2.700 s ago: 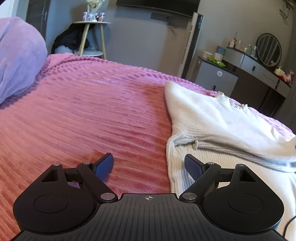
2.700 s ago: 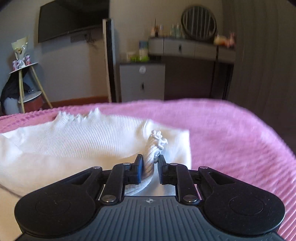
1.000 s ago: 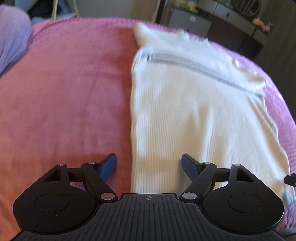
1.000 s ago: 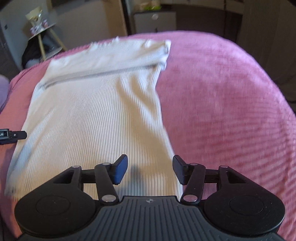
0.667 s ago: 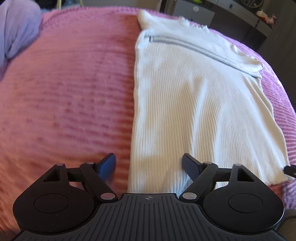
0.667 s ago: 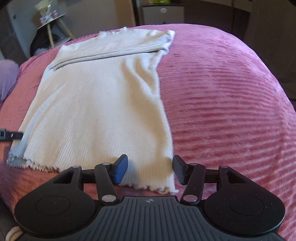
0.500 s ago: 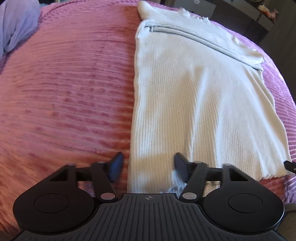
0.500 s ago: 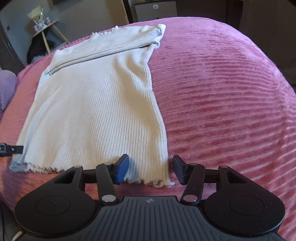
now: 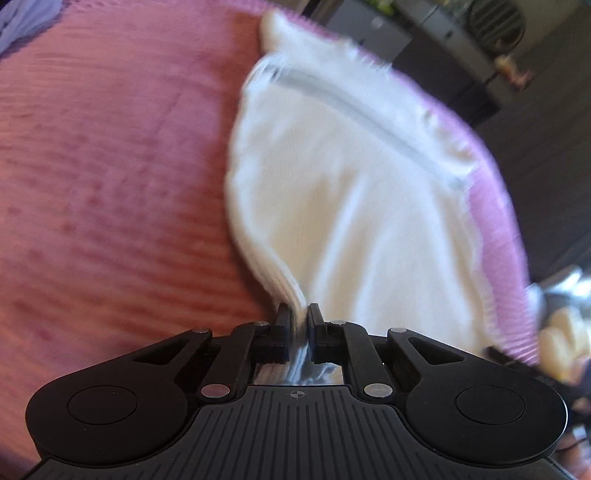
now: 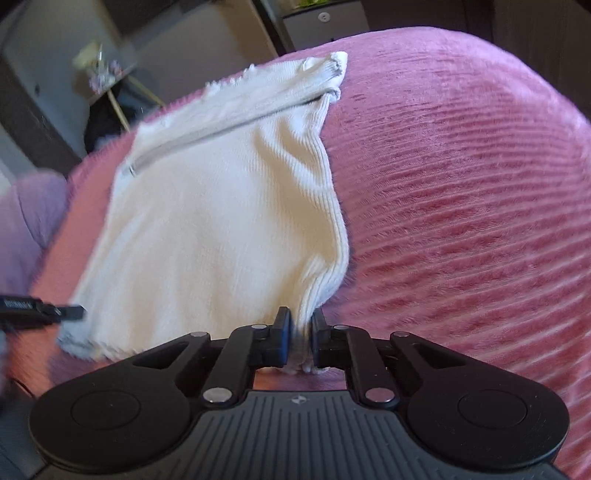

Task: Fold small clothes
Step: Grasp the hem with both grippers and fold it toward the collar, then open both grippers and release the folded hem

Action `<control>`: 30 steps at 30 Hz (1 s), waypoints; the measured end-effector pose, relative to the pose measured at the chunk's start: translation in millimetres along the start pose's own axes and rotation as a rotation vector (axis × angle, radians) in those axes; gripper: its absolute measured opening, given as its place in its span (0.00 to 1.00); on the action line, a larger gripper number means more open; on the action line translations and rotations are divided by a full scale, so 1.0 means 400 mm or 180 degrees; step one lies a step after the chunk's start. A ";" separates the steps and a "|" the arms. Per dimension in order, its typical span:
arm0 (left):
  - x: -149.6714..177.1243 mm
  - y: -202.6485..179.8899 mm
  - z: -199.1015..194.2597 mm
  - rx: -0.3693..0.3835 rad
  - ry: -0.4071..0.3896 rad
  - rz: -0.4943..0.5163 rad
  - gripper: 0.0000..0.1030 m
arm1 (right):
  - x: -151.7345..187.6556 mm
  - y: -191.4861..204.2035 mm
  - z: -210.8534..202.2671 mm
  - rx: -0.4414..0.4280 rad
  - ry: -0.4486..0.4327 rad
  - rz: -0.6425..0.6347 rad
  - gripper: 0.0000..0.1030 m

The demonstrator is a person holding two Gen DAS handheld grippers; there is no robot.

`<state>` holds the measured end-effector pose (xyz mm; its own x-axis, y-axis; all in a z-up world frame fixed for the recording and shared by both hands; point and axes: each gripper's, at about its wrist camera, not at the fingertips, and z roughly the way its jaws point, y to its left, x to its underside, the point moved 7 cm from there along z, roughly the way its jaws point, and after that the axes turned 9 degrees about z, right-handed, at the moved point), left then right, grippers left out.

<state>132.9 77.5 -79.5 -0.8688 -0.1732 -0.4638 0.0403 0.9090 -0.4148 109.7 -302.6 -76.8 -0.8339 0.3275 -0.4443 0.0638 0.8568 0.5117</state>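
A white ribbed top (image 9: 343, 192) lies on the pink bedspread (image 9: 110, 166), its far end folded over along a grey seam. My left gripper (image 9: 298, 314) is shut on the top's near left hem corner, which is lifted off the bed. In the right wrist view the same top (image 10: 221, 206) runs away from me, and my right gripper (image 10: 300, 320) is shut on its near right hem corner. The left gripper's tip (image 10: 55, 313) shows at the left edge of that view. Both views are motion-blurred.
A lilac pillow (image 10: 26, 221) lies at the left of the bed. Beyond the bed's far edge stand a grey cabinet (image 9: 373, 29), a dresser with a round mirror (image 9: 495, 18) and a small side table (image 10: 107, 77). Pink bedspread (image 10: 461, 184) stretches to the right.
Both grippers were open over the top's near hem half a second ago. Both have since closed on the hem corners and lifted them, so the near cloth is raised and bunched.
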 end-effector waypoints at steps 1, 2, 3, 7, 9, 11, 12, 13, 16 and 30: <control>-0.024 -0.008 -0.012 0.0094 -0.0085 -0.0005 0.10 | -0.014 0.006 -0.003 -0.0073 -0.0035 0.0062 0.10; -0.050 -0.017 -0.022 0.0162 -0.0173 0.0008 0.10 | -0.032 0.013 -0.004 -0.0130 -0.0081 0.0131 0.10; -0.079 -0.024 -0.030 0.0198 -0.0259 0.0035 0.10 | -0.055 0.021 -0.005 -0.0195 -0.0138 0.0200 0.09; -0.207 -0.024 -0.043 0.0070 -0.0627 0.0128 0.10 | -0.161 0.066 0.007 -0.0337 -0.0427 0.0389 0.09; -0.260 -0.009 -0.032 -0.0034 -0.0788 0.0090 0.10 | -0.215 0.086 0.027 -0.0321 -0.0595 0.0408 0.09; -0.304 0.023 -0.010 -0.0156 -0.0875 0.0017 0.10 | -0.263 0.097 0.057 -0.0206 -0.0737 0.0393 0.09; -0.322 0.041 0.004 -0.0237 -0.0892 0.0010 0.11 | -0.284 0.097 0.074 -0.0169 -0.0799 0.0425 0.09; -0.334 0.058 0.018 -0.0331 -0.0910 0.0014 0.11 | -0.301 0.094 0.092 -0.0140 -0.0840 0.0473 0.10; -0.354 0.101 0.048 -0.0510 -0.0933 0.0073 0.17 | -0.334 0.080 0.134 0.0011 -0.0927 0.0504 0.16; -0.357 0.088 0.223 -0.0448 -0.0571 0.1071 0.50 | -0.357 0.051 0.268 0.0420 -0.0623 -0.0270 0.47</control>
<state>302.3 100.4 -97.7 -0.7183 0.0909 -0.6898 0.2289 0.9671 -0.1110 288.8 -289.1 -81.6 -0.7180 0.3121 -0.6221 0.0799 0.9249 0.3718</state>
